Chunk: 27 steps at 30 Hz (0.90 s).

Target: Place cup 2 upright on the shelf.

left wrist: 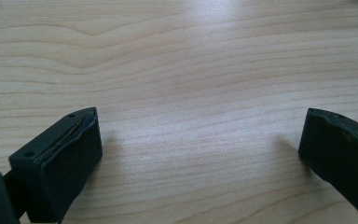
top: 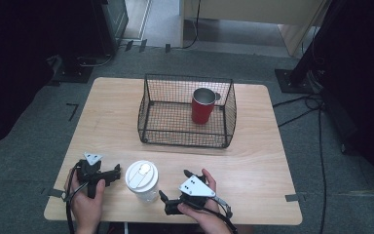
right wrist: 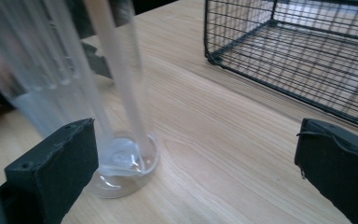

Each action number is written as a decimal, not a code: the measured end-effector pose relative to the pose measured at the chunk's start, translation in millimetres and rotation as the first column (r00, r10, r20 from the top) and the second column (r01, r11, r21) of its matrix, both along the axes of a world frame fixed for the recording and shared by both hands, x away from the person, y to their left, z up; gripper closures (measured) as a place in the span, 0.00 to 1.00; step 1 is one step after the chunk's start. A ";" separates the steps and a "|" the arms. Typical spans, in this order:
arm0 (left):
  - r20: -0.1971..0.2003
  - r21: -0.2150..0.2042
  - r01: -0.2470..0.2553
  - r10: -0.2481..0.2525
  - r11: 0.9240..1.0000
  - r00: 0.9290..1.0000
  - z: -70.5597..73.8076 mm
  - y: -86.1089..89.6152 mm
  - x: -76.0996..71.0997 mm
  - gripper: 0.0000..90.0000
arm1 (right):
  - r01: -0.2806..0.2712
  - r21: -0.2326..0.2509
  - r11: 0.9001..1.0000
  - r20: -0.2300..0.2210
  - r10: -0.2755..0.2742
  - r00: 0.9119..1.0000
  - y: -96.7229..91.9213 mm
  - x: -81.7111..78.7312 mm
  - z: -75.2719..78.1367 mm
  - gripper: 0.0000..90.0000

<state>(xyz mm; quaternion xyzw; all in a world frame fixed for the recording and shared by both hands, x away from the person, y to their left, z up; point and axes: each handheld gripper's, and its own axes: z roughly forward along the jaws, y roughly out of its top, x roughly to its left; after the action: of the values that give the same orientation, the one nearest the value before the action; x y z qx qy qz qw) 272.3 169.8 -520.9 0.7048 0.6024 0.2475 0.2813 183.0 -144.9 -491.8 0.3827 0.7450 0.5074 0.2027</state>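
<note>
A clear plastic cup with a white lid (top: 141, 180) stands upright near the table's front edge, between my two grippers. My left gripper (top: 111, 176) rests on the table just left of it, jaws spread wide over bare wood (left wrist: 200, 126) with nothing between them. My right gripper (top: 174, 184) sits to the cup's right, also open (right wrist: 196, 133). In the right gripper view the cup's clear base (right wrist: 121, 158) stands just beyond the left jaw, not between the jaws. A red metal cup (top: 203, 107) stands upright inside a black wire basket (top: 185, 139).
The wire basket (right wrist: 307, 56) takes up the middle back of the wooden table (top: 258, 161). Bare wood lies between the basket and the grippers. Dark stands and cables sit on the grey floor around the table.
</note>
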 end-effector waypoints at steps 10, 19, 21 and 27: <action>0.000 0.001 0.000 0.000 1.000 1.000 0.0 0.0 0.0 0.00 | -0.041 0.020 0.999 0.008 0.040 0.999 11.0 -5.7 6.7 0.00; 0.001 0.002 0.001 -0.001 1.000 1.000 0.0 0.1 0.0 0.00 | -0.068 0.039 0.997 0.010 0.067 0.998 22.8 -5.7 13.9 0.00; -0.001 0.002 0.002 -0.002 1.000 1.000 0.1 0.2 0.0 0.00 | -0.076 0.046 0.996 0.017 0.075 0.997 25.7 -5.0 15.1 0.00; 0.001 0.002 0.001 -0.001 1.000 1.000 0.0 0.2 0.0 0.00 | -0.080 0.058 0.995 0.019 0.079 0.997 39.4 -1.8 19.3 0.00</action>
<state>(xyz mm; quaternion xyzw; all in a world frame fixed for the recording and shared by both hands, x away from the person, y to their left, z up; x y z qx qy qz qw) 272.3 170.0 -520.9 0.7054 0.6016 0.2481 0.2811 181.3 -105.5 -472.5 0.3546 0.7426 0.5398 0.1772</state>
